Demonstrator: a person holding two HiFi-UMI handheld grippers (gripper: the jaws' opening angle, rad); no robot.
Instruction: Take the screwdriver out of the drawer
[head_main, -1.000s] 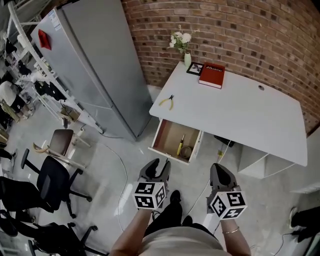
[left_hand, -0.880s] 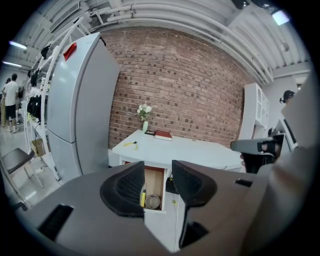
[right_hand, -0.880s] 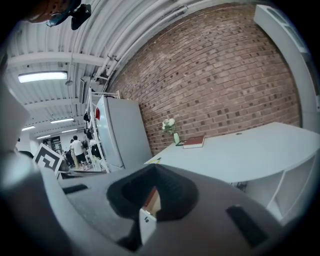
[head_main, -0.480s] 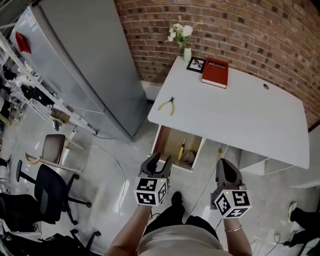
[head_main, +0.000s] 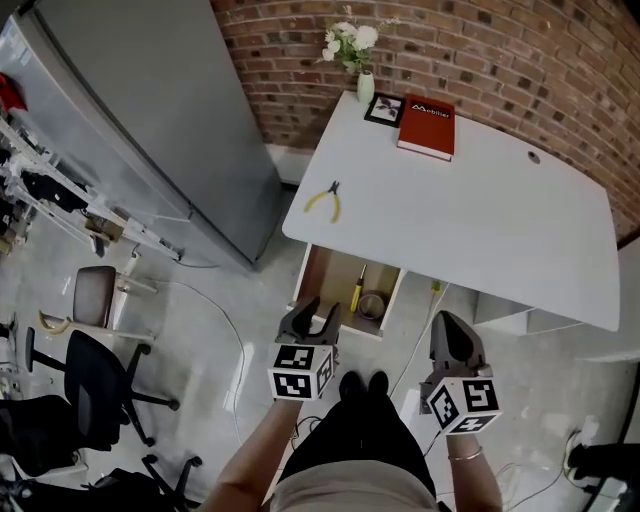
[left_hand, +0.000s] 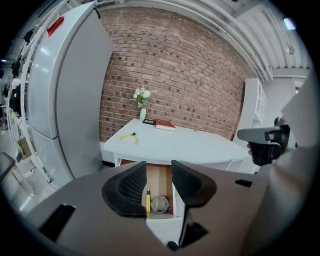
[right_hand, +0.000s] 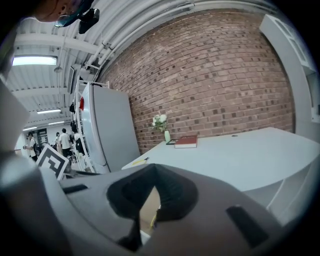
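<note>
Pale floor (head_main: 200, 330) was seen underfoot, and the 2 claws were held low above it, well short of the furniture. The left claw (head_main: 318, 308) was held with its jaws apart and nothing between them. The right claw (head_main: 446, 330) was closed tip to tip and empty.

Beyond them the drawer (head_main: 312, 288) stood pulled out from under the white table (head_main: 480, 210). The yellow-handled screwdriver (head_main: 357, 290) lay lengthwise inside it, just beside a round coil (head_main: 372, 303). The approach was judged to be the step in hand, with no grasp yet made. For the next move, the open left claw would have to be carried forward and down into the drawer and set across the handle, clear of the coil.

Farther off, yellow pliers (head_main: 326, 200) lay on the table, then a red book (head_main: 426, 127) and flowers (head_main: 352, 45) against the brick wall (head_main: 520, 50).
</note>
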